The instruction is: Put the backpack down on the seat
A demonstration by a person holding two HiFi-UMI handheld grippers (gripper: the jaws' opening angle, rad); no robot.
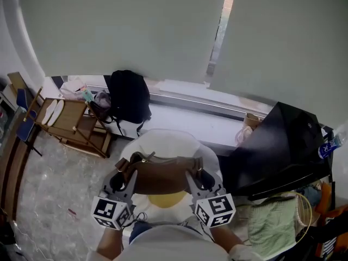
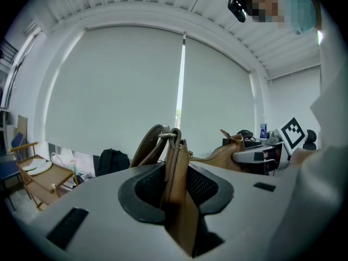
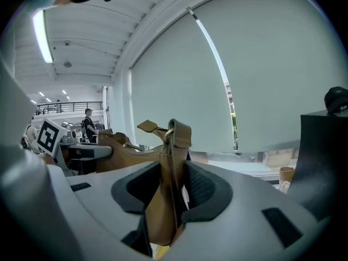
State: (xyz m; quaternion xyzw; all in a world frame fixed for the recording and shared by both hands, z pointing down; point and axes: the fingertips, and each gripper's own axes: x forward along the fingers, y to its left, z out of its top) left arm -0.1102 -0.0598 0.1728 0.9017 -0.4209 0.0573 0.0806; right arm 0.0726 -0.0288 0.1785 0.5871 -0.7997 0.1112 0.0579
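A brown leather backpack (image 1: 163,177) hangs between my two grippers, just above a white round seat (image 1: 163,141) with a yellow patch (image 1: 167,199) on it. My left gripper (image 1: 120,177) is shut on the bag's left end, and in the left gripper view its pads (image 2: 202,185) pinch the leather side panel (image 2: 175,173) below a metal ring and strap. Over at the bag's right end, my right gripper (image 1: 197,176) is shut the same way, with a leather tab and ring (image 3: 173,137) standing up out of its jaws. Whether the bag's bottom touches the seat is hidden.
A black backpack (image 1: 129,95) leans on the window ledge behind the seat. A wooden folding chair (image 1: 73,125) stands to the left. To the right, close by the seat, are a large black slanted panel (image 1: 283,145), a paper cup (image 1: 251,120) and a green cloth (image 1: 272,222).
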